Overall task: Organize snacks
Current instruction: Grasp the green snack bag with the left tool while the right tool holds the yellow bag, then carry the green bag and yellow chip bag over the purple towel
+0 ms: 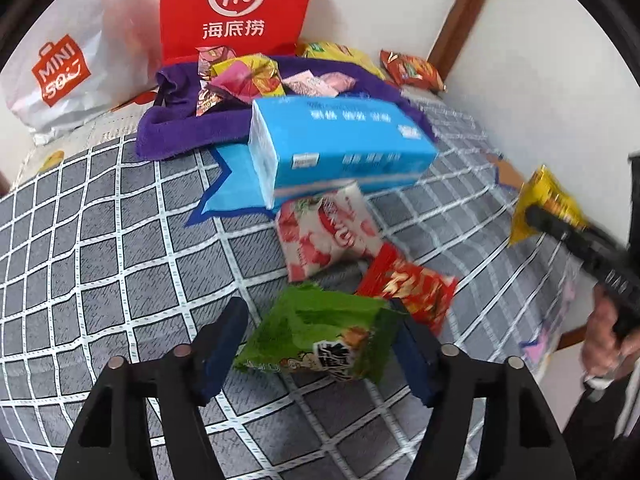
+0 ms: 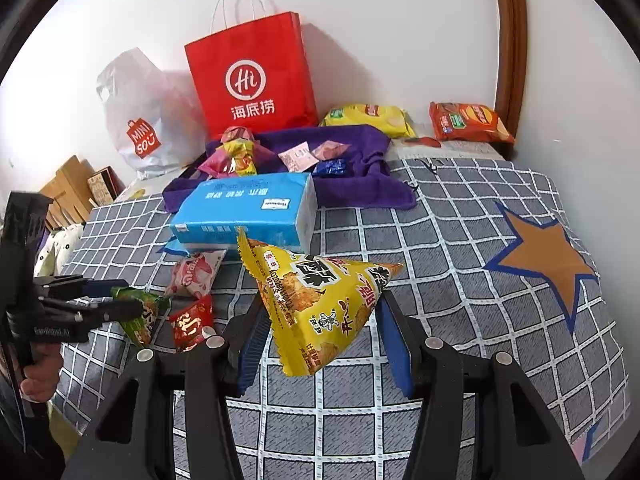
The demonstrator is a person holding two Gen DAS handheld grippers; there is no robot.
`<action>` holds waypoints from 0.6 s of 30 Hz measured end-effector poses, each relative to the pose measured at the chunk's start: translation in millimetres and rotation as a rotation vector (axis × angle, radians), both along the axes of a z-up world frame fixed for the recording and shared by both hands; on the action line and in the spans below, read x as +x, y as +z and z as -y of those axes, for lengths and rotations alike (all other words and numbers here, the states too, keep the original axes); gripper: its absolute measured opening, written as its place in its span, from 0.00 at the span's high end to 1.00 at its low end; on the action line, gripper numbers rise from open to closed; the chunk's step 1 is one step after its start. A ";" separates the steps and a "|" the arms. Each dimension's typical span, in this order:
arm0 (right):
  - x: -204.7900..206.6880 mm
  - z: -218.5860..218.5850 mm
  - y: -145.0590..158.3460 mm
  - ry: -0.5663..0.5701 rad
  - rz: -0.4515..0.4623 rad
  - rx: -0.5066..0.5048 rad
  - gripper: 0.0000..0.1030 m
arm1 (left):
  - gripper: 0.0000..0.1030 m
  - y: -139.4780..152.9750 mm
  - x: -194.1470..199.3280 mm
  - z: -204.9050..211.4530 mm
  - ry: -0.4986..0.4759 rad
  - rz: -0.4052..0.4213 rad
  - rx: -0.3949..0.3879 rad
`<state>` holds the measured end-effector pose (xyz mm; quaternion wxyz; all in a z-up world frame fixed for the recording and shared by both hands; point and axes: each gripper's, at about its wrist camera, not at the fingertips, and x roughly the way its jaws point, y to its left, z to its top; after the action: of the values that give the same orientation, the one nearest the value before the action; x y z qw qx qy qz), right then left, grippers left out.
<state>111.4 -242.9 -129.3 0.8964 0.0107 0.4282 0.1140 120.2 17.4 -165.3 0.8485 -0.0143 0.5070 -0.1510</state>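
Note:
My left gripper [image 1: 320,340] is shut on a green snack packet [image 1: 316,340], held just above the checked cloth; it also shows in the right wrist view [image 2: 140,312]. My right gripper [image 2: 320,320] is shut on a yellow triangular snack packet [image 2: 320,300], lifted above the table; it shows at the right edge of the left wrist view [image 1: 544,200]. A small red packet [image 1: 408,284] and a pink-and-white packet [image 1: 328,236] lie on the cloth just beyond the green one.
A blue tissue pack [image 1: 336,144] lies mid-table. Behind it a purple towel [image 2: 360,184] holds several small snacks. A red paper bag [image 2: 256,76], a white Miniso bag [image 2: 140,120], a yellow chips bag [image 2: 372,118] and an orange chips bag [image 2: 468,122] stand by the wall.

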 end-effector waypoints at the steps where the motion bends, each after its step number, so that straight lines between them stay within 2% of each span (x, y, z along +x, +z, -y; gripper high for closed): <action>1: 0.4 -0.8 -1.2 0.001 -0.003 0.000 0.49 | 0.32 -5.0 0.3 0.7 -0.002 -0.012 0.008; 6: 0.7 -6.8 -4.4 0.013 -0.011 -0.006 0.49 | 0.34 -20.1 0.4 -0.4 0.010 -0.009 0.036; 10: 0.1 -7.3 -4.7 0.012 -0.012 -0.009 0.49 | 0.43 -13.4 -3.7 -6.8 0.010 0.022 -0.007; 18: 1.3 -7.2 0.8 0.008 -0.001 -0.005 0.49 | 0.44 11.2 -5.4 -16.5 0.034 0.063 -0.018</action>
<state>112.7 -235.7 -128.5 0.8957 0.0066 0.4291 0.1166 114.8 33.9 -154.1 0.8664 -0.0257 0.4782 -0.1417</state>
